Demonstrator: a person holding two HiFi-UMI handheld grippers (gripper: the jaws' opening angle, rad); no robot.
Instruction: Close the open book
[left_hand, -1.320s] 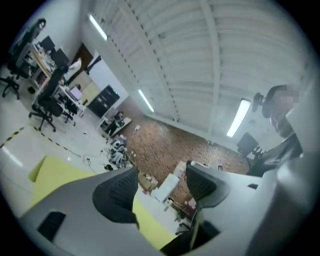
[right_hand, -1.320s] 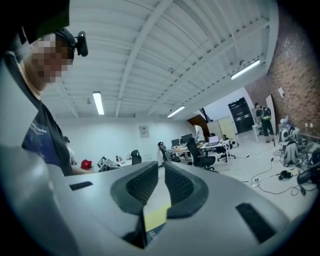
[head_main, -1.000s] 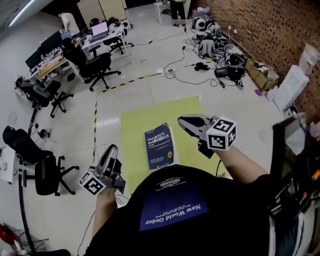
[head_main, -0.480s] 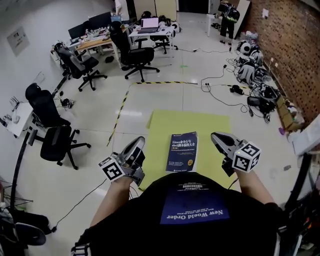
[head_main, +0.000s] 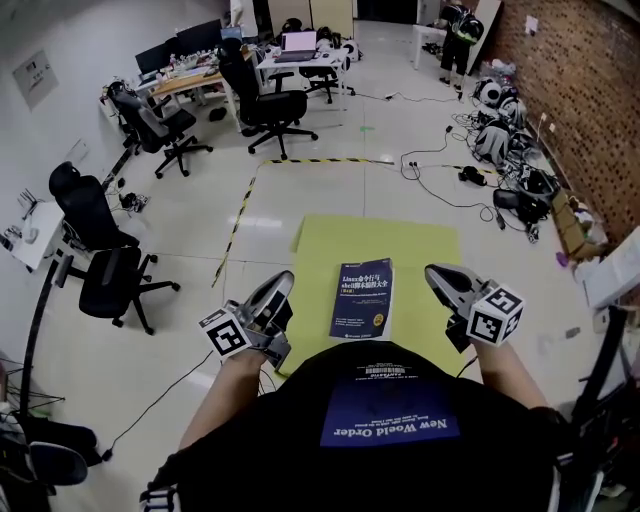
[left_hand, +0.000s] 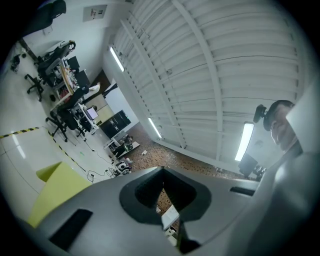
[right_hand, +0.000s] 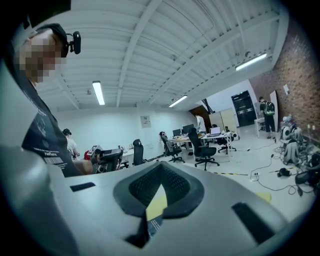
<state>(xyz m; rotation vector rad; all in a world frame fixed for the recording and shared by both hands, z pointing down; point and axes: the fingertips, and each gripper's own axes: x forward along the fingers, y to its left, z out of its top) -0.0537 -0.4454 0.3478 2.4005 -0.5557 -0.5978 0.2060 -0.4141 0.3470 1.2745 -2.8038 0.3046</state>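
Note:
A dark blue book (head_main: 362, 299) lies closed, front cover up, on a yellow-green mat (head_main: 420, 245) on the floor. My left gripper (head_main: 281, 286) hangs left of the book, off the mat's left edge, shut with nothing in it. My right gripper (head_main: 438, 276) hangs right of the book over the mat, also shut and empty. In the left gripper view the gripper (left_hand: 162, 200) tilts upward at the ceiling, its jaws together. In the right gripper view the gripper (right_hand: 152, 215) shows a sliver of the mat (right_hand: 158, 204) and the book (right_hand: 154, 226) through the hole between its pads.
Black office chairs (head_main: 110, 275) stand at the left, and desks with laptops (head_main: 300, 48) at the back. Cables and bags (head_main: 500, 140) lie along the brick wall at the right. Black-and-yellow tape (head_main: 240, 215) runs across the floor. A person (head_main: 462, 32) stands far off.
The head view has swung round, so the room sits differently in frame. The book stays closed on the mat. The left jaws have come together; both grippers keep their places beside the book.

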